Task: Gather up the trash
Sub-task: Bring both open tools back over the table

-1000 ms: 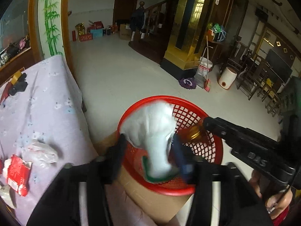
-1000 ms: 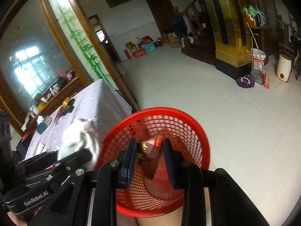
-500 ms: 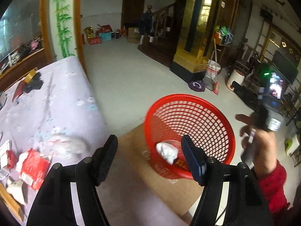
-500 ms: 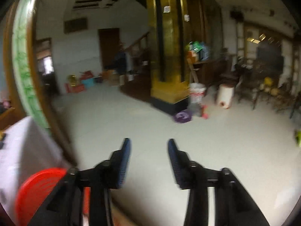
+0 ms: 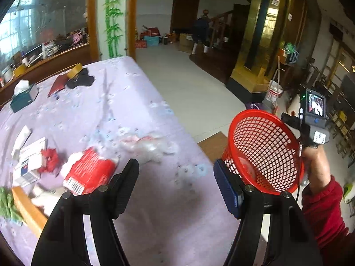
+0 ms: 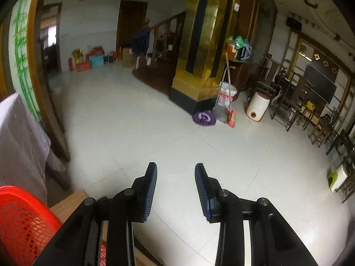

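A red mesh basket stands off the table's right edge; its rim also shows in the right wrist view. My left gripper is open and empty above the lilac tablecloth. Trash lies on the cloth to its left: a red packet, crumpled clear plastic, a red scrap and white cartons. My right gripper is open and empty, held over the floor to the right of the basket; its body shows in the left wrist view.
A tissue box, a dark red booklet and black items lie at the table's far side. A cardboard box sits under the basket. A gold pillar, bucket and chairs stand across the tiled floor.
Both grippers let go of their trash into the basket and opened. My left gripper swung back left over the table; my right gripper swung away right over the floor.
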